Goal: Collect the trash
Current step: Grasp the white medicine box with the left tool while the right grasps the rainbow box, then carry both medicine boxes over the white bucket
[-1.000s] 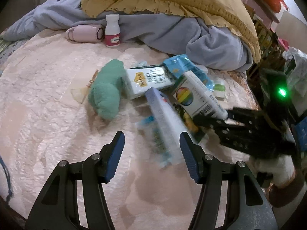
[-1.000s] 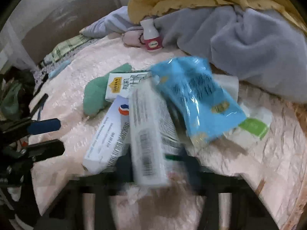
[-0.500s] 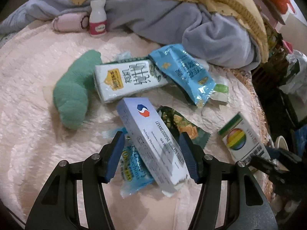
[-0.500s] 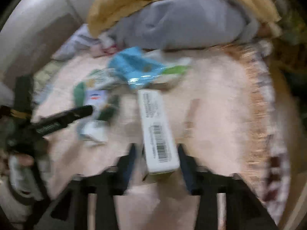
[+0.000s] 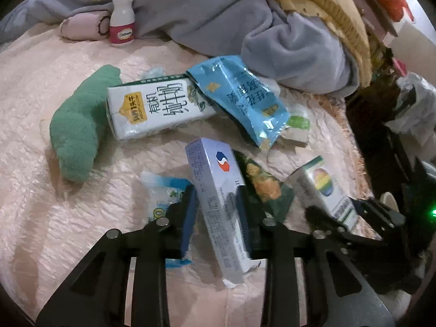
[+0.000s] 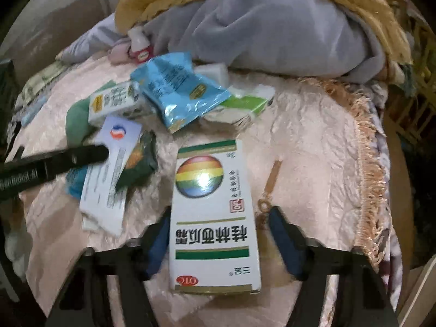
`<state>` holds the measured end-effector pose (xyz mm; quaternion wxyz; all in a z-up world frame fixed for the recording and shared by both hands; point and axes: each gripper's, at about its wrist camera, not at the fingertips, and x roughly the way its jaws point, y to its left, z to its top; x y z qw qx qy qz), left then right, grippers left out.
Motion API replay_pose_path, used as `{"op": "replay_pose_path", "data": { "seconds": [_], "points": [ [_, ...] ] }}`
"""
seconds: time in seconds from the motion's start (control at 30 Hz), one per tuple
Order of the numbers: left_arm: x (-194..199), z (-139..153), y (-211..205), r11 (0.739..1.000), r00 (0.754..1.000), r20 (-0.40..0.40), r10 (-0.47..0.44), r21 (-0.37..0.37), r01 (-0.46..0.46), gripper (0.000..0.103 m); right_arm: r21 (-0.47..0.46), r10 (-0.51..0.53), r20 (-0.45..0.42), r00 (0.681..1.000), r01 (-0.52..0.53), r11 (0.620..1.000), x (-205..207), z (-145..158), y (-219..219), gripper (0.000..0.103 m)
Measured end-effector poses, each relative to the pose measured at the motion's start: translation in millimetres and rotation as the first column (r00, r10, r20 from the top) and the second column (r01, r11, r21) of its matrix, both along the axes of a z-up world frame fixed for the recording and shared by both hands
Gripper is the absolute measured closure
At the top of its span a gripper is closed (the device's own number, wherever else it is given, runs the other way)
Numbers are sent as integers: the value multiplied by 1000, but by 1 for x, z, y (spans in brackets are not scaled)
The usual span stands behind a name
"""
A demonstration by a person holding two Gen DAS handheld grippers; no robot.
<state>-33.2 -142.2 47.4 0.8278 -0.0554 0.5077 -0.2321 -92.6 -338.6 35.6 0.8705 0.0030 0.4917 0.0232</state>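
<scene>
Trash lies scattered on a pink bedspread (image 5: 54, 218). My left gripper (image 5: 216, 209) is closing on a pale blue medicine box (image 5: 212, 169), and its pads touch both long sides. The box rests tilted over a light blue wrapper (image 5: 160, 199) and a dark green wrapper (image 5: 264, 188). A white box with a rainbow ball (image 6: 215, 209) lies flat between the jaws of my right gripper (image 6: 220, 239), which are closing. The left pad is at the box's edge and the right pad stands clear of it. In the left wrist view the right gripper (image 5: 335, 218) shows at the lower right.
Behind lie a milk carton (image 5: 155, 109), a blue snack bag (image 5: 239, 100), a green sock (image 5: 79, 133) and a green-white pack (image 6: 245, 106). A small white bottle (image 5: 122, 21) stands against piled grey and yellow blankets (image 5: 245, 27). The fringed bed edge (image 6: 370, 163) is at the right.
The left jaws narrowed onto the pale blue box. The right gripper carried the rainbow box to the right, opened, and the box now lies flat between its jaws.
</scene>
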Motion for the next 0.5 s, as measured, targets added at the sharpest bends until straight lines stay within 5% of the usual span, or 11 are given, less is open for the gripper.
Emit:
{"op": "replay_pose_path", "data": {
  "seconds": [0.17,0.27,0.5],
  "points": [
    [-4,-5,-8,999,999,-32,-14,-38,13,70,31,-9,18,1000,8,999,-19,8,-10,53],
    [-17,3,-11,998,999,14,-48,-46,49,81,85,-23,40,999,20,996,-37,16,-17,53],
    [-44,30,-12,991,992,41,-123,-56,125,86,139,-49,100,994,35,990,-73,36,-17,53]
  ]
}}
